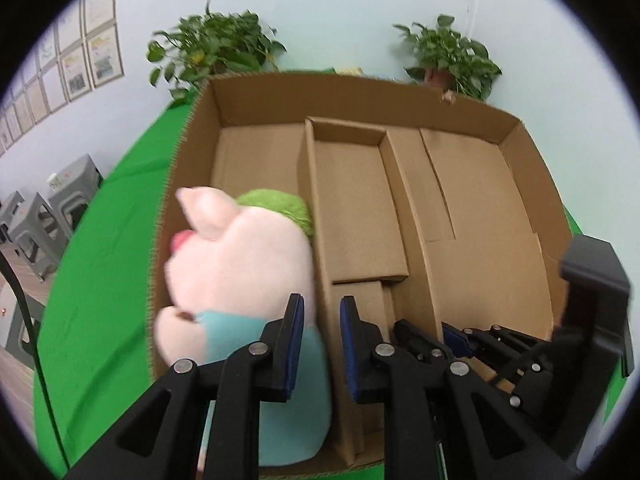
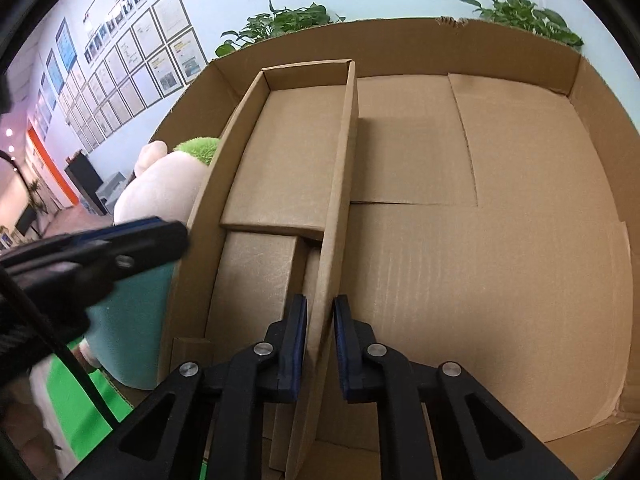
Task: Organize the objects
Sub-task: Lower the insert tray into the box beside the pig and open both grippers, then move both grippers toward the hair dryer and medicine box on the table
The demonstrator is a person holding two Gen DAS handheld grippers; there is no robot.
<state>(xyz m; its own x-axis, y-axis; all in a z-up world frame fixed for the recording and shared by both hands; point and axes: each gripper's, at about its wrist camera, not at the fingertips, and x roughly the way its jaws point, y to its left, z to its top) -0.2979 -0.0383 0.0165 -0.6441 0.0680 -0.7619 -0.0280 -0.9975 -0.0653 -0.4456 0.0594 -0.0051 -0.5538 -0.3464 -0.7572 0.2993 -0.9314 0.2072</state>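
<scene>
Because the big cardboard box [image 1: 532, 184] sits loose on the green cloth [image 1: 108, 248], any sideways tug could drag it. Inside it, the narrow inner tray [image 2: 288, 152] is pinched from both sides: the left gripper [image 1: 322, 344] is closed on its left wall, the right gripper [image 2: 320, 350] on its right wall. Uneven pulling could buckle or tear that thin card. The plush toy [image 1: 240, 256], wedged in the left compartment against the tray, may snag or get dragged.

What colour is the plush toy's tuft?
Green; the plush toy's tuft shows best in the left wrist view.
</scene>
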